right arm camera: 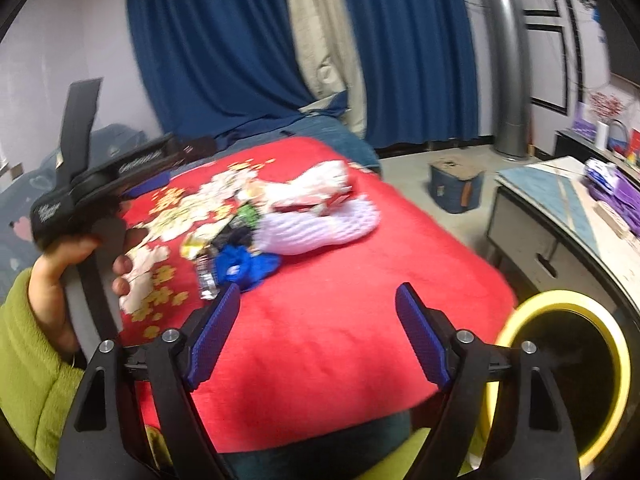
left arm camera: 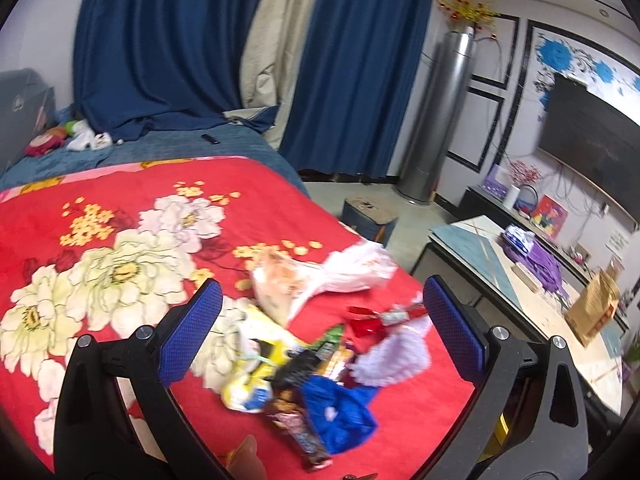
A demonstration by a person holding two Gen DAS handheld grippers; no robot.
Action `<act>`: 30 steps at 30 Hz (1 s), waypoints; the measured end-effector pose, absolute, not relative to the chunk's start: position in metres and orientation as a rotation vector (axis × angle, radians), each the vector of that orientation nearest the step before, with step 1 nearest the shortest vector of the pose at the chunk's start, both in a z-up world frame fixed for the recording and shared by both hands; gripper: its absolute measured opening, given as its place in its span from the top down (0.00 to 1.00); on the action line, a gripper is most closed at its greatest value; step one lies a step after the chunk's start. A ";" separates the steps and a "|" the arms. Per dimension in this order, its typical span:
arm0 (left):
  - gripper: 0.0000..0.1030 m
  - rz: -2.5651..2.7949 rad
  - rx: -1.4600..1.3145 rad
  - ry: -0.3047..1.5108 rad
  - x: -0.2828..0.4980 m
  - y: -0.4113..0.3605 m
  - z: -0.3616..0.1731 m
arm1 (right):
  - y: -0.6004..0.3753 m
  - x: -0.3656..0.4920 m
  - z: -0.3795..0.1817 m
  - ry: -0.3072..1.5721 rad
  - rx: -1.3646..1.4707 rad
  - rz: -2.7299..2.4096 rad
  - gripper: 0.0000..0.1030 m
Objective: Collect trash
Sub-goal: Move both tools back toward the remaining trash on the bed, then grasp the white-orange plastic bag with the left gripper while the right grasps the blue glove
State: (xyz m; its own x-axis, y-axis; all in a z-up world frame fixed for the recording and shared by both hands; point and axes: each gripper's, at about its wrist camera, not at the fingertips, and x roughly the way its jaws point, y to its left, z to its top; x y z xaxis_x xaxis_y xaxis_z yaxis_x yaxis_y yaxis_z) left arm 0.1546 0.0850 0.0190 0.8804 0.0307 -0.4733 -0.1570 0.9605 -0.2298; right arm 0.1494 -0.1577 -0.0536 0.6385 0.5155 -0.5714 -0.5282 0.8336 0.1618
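Hovering over a heap of trash point(left arm camera: 316, 356) on the red floral blanket point(left arm camera: 120, 216), the left gripper point(left arm camera: 320, 328) holds its jaws wide apart with nothing between the pads, apparently framing the wrappers, yellow packet point(left arm camera: 256, 364) and blue scrap point(left arm camera: 340, 408) for a first pick; the right gripper point(right arm camera: 318, 336) likewise stands open and empty, short of the heap and above bare blanket, near a yellow-rimmed bin point(right arm camera: 560, 376) at its right, presumably the receptacle. A white plastic bag point(left arm camera: 344, 272) and a pale purple cloth point(left arm camera: 396, 352) lie against the litter and may snag; the low table point(left arm camera: 520, 280) stands clear beside the bed; frames are blurred.
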 end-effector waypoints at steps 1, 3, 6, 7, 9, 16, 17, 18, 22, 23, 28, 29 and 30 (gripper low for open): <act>0.11 0.107 -0.272 0.487 0.154 0.089 0.019 | -0.151 0.150 -0.055 0.651 -0.028 0.611 0.30; 0.11 0.125 -0.285 0.491 0.154 0.100 0.018 | -0.137 0.151 -0.060 0.671 -0.033 0.648 0.36; 0.11 0.141 -0.302 0.497 0.157 0.110 0.016 | -0.118 0.158 -0.068 0.713 -0.019 0.683 0.43; 0.11 0.147 -0.308 0.498 0.158 0.114 0.015 | -0.112 0.161 -0.071 0.723 -0.015 0.691 0.45; 0.11 0.153 -0.317 0.507 0.162 0.122 0.011 | -0.101 0.165 -0.075 0.737 -0.016 0.704 0.51; 0.11 0.128 -0.368 0.591 0.193 0.144 -0.008 | -0.066 0.181 -0.091 0.775 -0.041 0.725 0.60; 0.11 0.118 -0.381 0.614 0.200 0.147 -0.012 | -0.063 0.184 -0.094 0.784 -0.044 0.724 0.62; 0.11 0.110 -0.389 0.632 0.206 0.149 -0.016 | -0.060 0.186 -0.097 0.790 -0.045 0.725 0.65; 0.11 0.067 -0.409 0.716 0.231 0.152 -0.028 | -0.053 0.195 -0.109 0.826 -0.049 0.725 0.80; 0.11 0.059 -0.408 0.732 0.236 0.153 -0.030 | -0.052 0.196 -0.112 0.835 -0.046 0.726 0.88; 0.11 0.031 -0.458 0.789 0.260 0.158 -0.040 | -0.057 0.196 -0.118 0.834 -0.038 0.727 0.97; 0.11 0.031 -0.473 0.799 0.265 0.160 -0.041 | -0.059 0.196 -0.118 0.833 -0.034 0.725 0.97; 0.11 0.029 -0.487 0.812 0.270 0.161 -0.045 | -0.062 0.196 -0.118 0.834 -0.026 0.723 0.97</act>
